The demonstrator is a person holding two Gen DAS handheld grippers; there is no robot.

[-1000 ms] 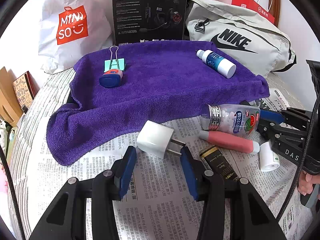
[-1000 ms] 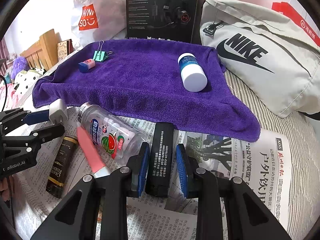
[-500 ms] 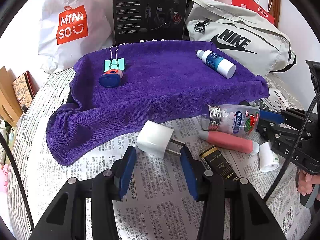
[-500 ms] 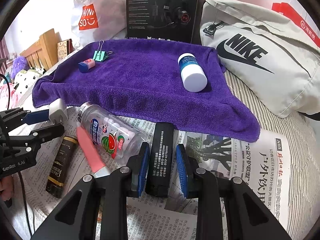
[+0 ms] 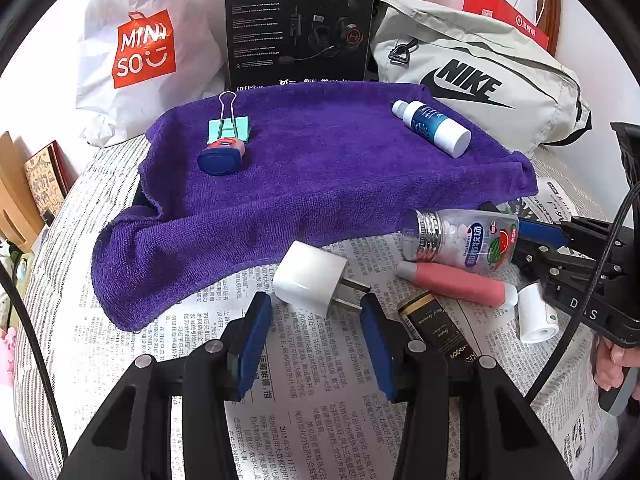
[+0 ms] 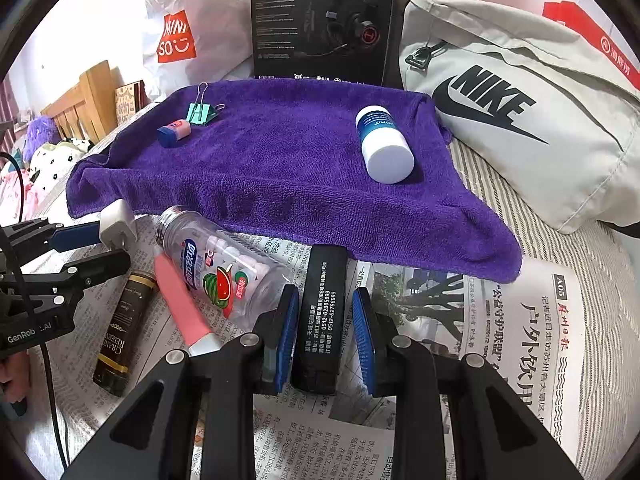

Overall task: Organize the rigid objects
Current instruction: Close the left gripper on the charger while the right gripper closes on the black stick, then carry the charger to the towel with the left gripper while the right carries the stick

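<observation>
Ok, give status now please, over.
Left tool open at white charger. Right tool open around black box. Candy bottle close beside.

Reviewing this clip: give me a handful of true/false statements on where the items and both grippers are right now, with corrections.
1. The white charger plug lies on the purple towel. False: it lies on the newspaper, just ahead of the open left gripper.
2. The right gripper straddles the black box. True.
3. The binder clip is on the towel. True.
4. The white-capped bottle stands upright. False: it lies on its side.
5. The candy bottle lies on the newspaper. True.
</observation>
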